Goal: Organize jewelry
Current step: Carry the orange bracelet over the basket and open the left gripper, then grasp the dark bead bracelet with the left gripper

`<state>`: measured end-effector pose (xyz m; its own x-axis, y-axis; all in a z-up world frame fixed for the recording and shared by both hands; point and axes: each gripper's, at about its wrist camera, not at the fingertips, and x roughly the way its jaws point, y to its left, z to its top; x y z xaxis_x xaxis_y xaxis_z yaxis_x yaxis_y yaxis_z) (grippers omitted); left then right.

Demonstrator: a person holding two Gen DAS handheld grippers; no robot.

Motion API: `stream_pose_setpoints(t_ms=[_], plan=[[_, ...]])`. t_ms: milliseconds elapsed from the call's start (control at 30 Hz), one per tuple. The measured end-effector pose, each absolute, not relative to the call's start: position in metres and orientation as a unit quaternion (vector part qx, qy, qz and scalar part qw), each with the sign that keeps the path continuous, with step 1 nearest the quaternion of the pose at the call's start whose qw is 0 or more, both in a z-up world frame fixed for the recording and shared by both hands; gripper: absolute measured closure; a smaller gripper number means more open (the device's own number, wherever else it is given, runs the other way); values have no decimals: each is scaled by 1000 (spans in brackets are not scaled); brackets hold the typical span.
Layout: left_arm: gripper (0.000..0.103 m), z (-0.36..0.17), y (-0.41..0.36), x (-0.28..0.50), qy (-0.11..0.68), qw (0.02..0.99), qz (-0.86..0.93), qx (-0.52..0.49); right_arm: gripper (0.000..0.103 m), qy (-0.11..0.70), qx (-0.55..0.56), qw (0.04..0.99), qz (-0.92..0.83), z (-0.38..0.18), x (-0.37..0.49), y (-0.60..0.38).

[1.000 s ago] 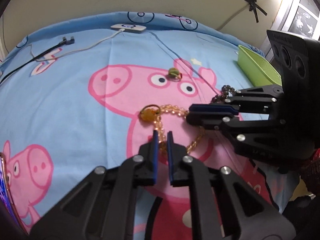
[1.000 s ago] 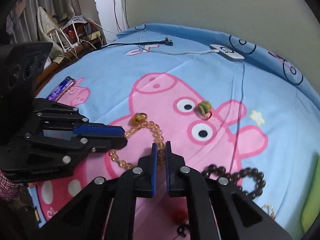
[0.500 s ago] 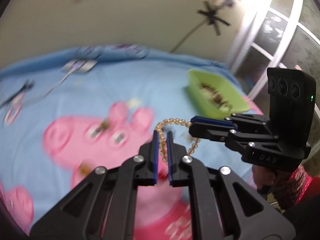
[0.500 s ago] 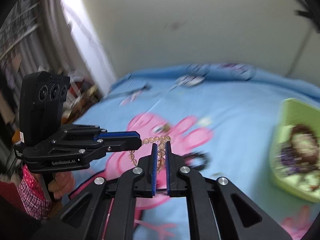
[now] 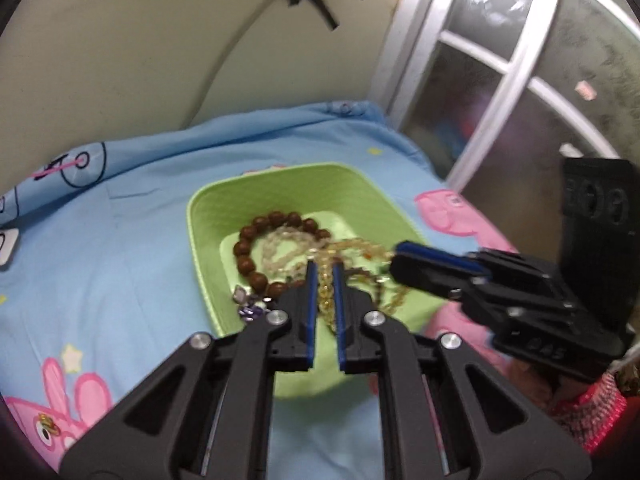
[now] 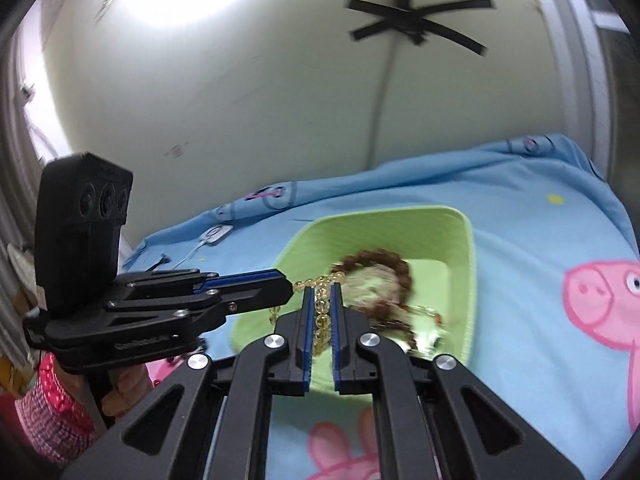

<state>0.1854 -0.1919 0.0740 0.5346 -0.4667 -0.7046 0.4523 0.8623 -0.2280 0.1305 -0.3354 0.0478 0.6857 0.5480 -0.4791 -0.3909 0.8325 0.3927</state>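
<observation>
Two grippers, one amber strand

Left wrist: left gripper (image 5: 325, 276) pinches the translucent amber bead necklace (image 5: 352, 248), draped over the green plastic tray (image 5: 208, 216). Right wrist: right gripper (image 6: 321, 300) clamps the same glassy strand (image 6: 320, 282) above that tray (image 6: 466, 236).

**Amber bead strand hanging over the green tray**

The amber bead strand (image 5: 326, 284) is hanging stretched above the green tray (image 5: 208, 216), which is sitting on the blue bedsheet. Inside the tray a brown bead bracelet (image 5: 250, 258) and a pale bead bracelet (image 5: 280, 254) are lying together.
</observation>
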Motion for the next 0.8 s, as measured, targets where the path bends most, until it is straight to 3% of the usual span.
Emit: stream_pose_setpoints(t_ms=[233,433,800], plan=[[96,91,-145,164,386,887,-249,-41,98,259,199,908,263,55,126,-353],[96,109,-62,118,335,923,-177,-70,98,234,178,897,331,71,105,-321],[96,42,69,43,391,908,-24,-148,97,339,36,844,414,17,80,-192]])
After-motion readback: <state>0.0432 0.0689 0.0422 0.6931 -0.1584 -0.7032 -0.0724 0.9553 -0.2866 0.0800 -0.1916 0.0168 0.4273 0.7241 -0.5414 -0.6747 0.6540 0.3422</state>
